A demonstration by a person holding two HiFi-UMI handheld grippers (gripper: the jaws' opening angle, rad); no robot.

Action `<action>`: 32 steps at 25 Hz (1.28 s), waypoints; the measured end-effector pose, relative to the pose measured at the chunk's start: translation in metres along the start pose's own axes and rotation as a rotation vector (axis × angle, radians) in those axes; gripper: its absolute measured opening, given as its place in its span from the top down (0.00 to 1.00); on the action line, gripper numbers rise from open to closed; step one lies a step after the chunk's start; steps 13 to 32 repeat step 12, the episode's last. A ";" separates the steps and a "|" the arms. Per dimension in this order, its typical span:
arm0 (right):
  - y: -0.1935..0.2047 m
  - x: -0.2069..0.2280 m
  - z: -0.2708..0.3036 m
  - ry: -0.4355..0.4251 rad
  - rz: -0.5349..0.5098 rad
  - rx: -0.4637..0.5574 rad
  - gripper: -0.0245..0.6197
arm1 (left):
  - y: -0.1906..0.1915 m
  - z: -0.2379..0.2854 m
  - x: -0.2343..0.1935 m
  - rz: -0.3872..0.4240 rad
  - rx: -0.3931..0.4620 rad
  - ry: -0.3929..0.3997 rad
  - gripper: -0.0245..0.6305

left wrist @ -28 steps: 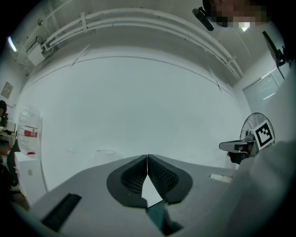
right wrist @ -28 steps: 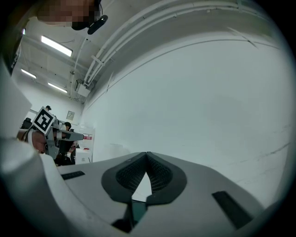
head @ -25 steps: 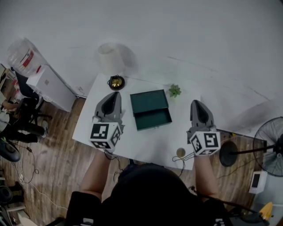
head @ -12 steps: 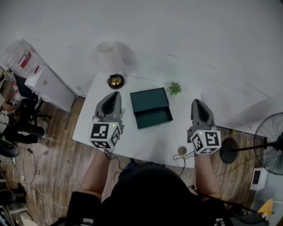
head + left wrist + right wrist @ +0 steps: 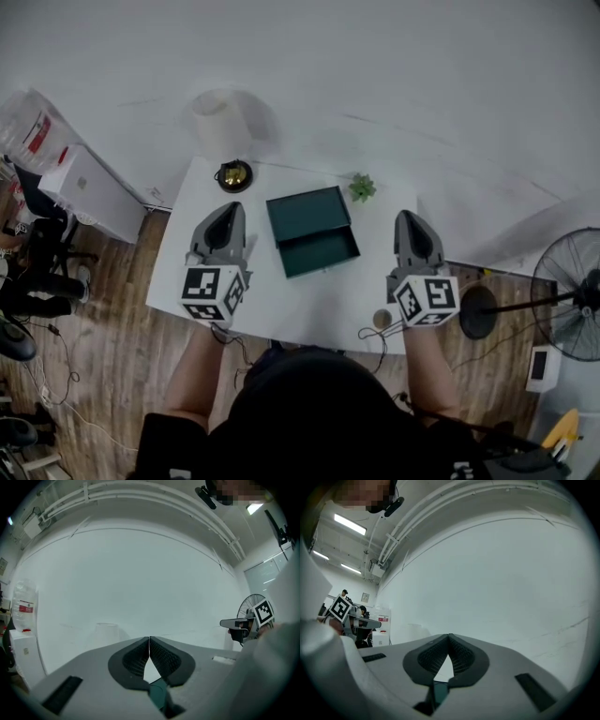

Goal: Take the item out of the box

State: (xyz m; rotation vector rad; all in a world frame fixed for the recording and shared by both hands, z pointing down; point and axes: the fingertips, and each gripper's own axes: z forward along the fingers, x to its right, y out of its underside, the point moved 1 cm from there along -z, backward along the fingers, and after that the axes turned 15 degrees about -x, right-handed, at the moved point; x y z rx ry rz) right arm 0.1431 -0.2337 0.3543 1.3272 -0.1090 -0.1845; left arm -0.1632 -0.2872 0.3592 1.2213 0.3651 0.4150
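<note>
Your left gripper (image 5: 229, 208) was up over the left side of the white table (image 5: 281, 305), near the green box (image 5: 310, 232) but not touching it. I think you held it there so it was ready to help with the box. Its fingers (image 5: 135, 657) were shut tight, tip against tip, with nothing between them. It looked straight at the white wall (image 5: 140, 573) and not down at the box. A lamp (image 5: 221, 120) stood at the back corner, past this gripper. The green box sat in the middle of the table, between your two grippers. Its lid lay open toward the wall, so I think the way in was already free. The inside looked dark, and the item was too small to make out from up high, so it was likely in the box and not taken out yet. A little plant (image 5: 361, 187) stood just behind the box, near its right corner. Your right gripper (image 5: 409, 217) was up over the right side of the table, also apart from the box. I think you kept one gripper on each side so either one could reach in. Its fingers (image 5: 461, 657) were shut tight too and held nothing. You would have had to open the fingers first before you could pick up the item.
</note>
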 end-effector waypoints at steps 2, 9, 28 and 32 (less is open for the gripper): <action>0.001 -0.001 0.001 0.010 0.001 -0.005 0.96 | 0.004 0.005 -0.003 0.001 -0.010 0.011 0.95; 0.004 -0.013 0.009 0.037 0.001 -0.015 0.96 | 0.021 0.021 -0.021 0.014 -0.048 0.029 0.95; 0.007 -0.020 0.008 0.051 0.008 -0.023 0.96 | 0.029 0.025 -0.027 0.022 -0.074 0.042 0.95; 0.007 -0.020 0.008 0.051 0.008 -0.023 0.96 | 0.029 0.025 -0.027 0.022 -0.074 0.042 0.95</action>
